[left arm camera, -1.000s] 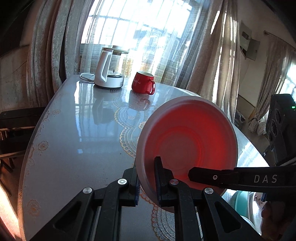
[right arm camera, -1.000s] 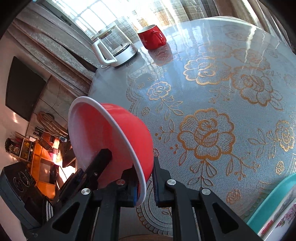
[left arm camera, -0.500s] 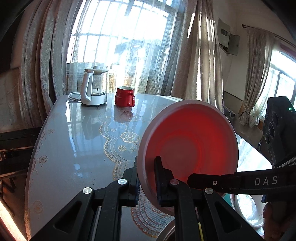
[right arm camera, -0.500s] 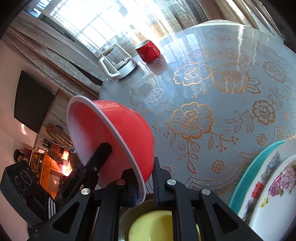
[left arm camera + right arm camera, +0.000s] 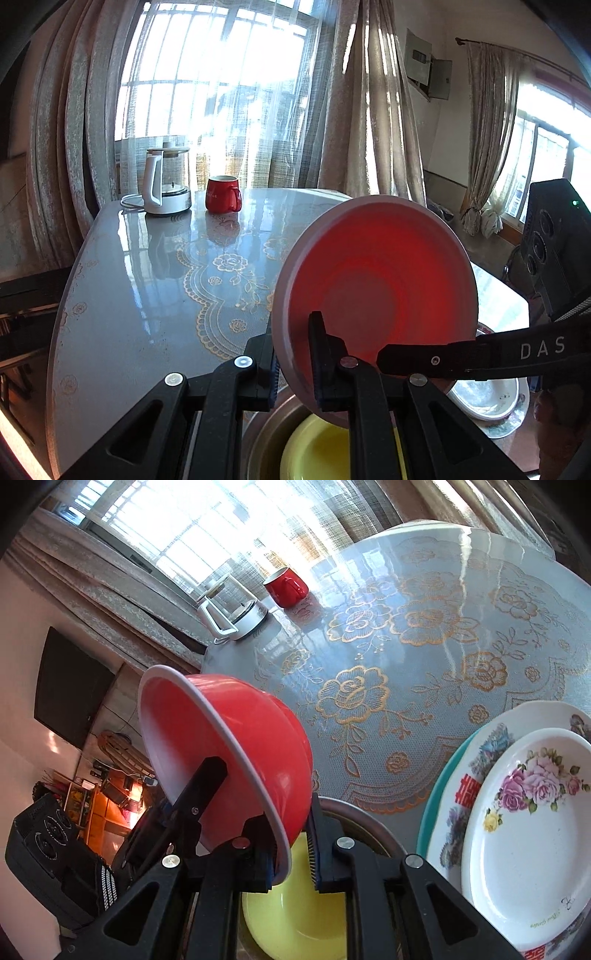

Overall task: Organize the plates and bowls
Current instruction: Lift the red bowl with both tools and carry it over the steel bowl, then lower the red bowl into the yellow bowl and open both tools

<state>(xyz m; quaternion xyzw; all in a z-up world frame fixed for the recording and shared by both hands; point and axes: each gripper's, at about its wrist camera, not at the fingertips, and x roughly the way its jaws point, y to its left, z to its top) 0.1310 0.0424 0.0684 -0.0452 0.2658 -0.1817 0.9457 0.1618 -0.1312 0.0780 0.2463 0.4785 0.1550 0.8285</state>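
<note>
2 grippers | left gripper (image 5: 293, 363) and right gripper (image 5: 293, 845) jaws each clamp red bowl (image 5: 376, 291) rim

red bowl (image 5: 236, 746) | white inside | tilted on edge | above yellow bowl (image 5: 295, 915)

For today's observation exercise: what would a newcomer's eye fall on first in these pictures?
First, the red bowl, tilted on edge and held off the table, its rim clamped by the left hand-held gripper and the right hand-held gripper. Just below it sits a yellow bowl; flowered plates are stacked on the right.
</note>
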